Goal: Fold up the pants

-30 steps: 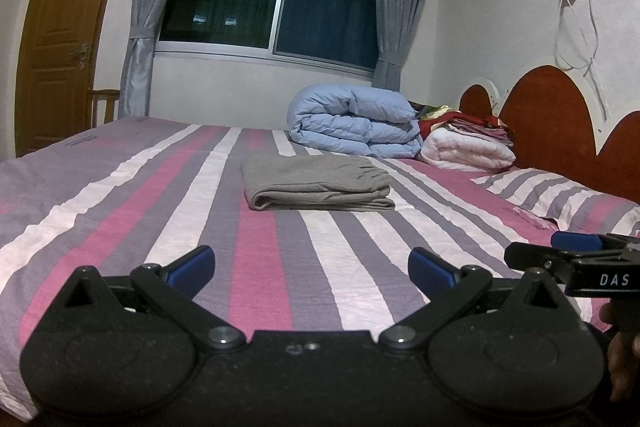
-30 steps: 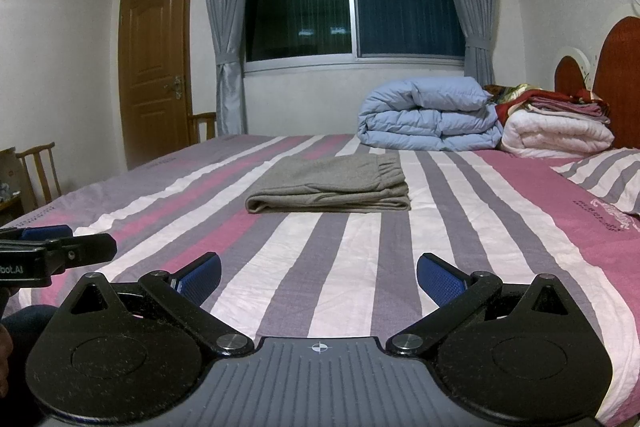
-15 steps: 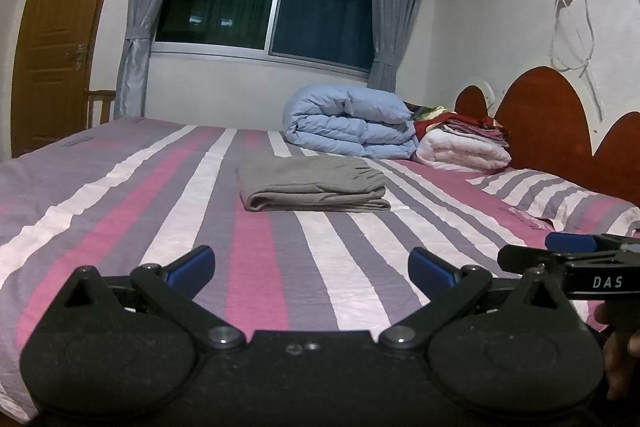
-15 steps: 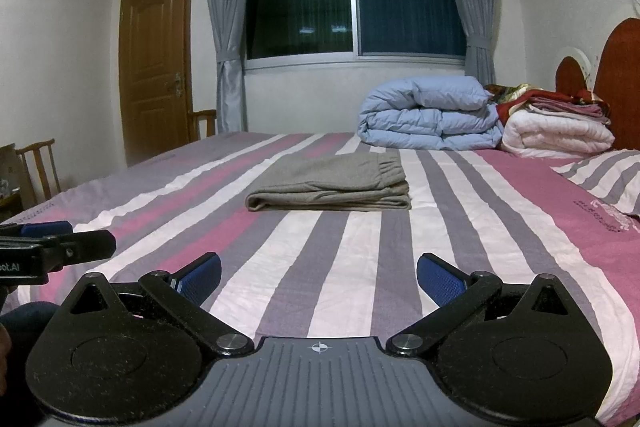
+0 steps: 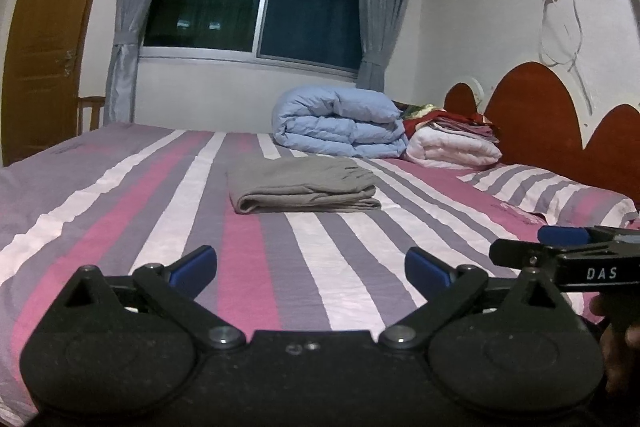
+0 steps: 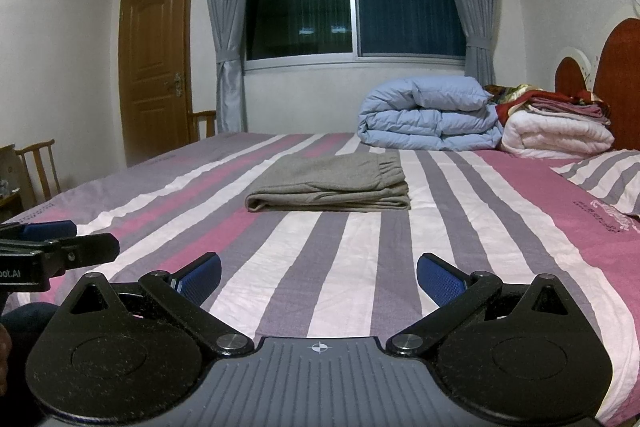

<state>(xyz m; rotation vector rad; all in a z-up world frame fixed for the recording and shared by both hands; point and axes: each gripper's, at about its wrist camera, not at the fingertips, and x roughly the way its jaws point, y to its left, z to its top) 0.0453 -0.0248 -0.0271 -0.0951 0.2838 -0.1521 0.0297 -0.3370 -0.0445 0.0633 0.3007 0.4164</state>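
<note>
Both views show the same result, and I take them one at a time.

From the left wrist camera, the grey pants (image 5: 304,187) lie on the striped bed (image 5: 120,211) as a flat, compact rectangle with several layers stacked at the near edge. I judge the folding as finished, or very nearly; I see no loose leg hanging out. What could remain is only small tidying, if any. The left gripper (image 5: 311,263) hovers low over the near part of the bed, well apart from the pants, with its blue fingertips (image 5: 194,261) spread wide and nothing between them. At the right edge of this view the right gripper (image 5: 560,247) appears from the side, at a similar height. Behind the pants there is a folded blue quilt (image 5: 340,123).

From the right wrist camera, the pants (image 6: 332,183) sit in the middle of the bed (image 6: 500,195), the elastic waistband turned to the far right side of the bundle. The right gripper is level, pointing toward the pants but far from them, its jaws wide apart and empty. The left gripper (image 6: 60,245) shows at the left edge, side by side with it. Both tools seem at rest away from the cloth.
</note>
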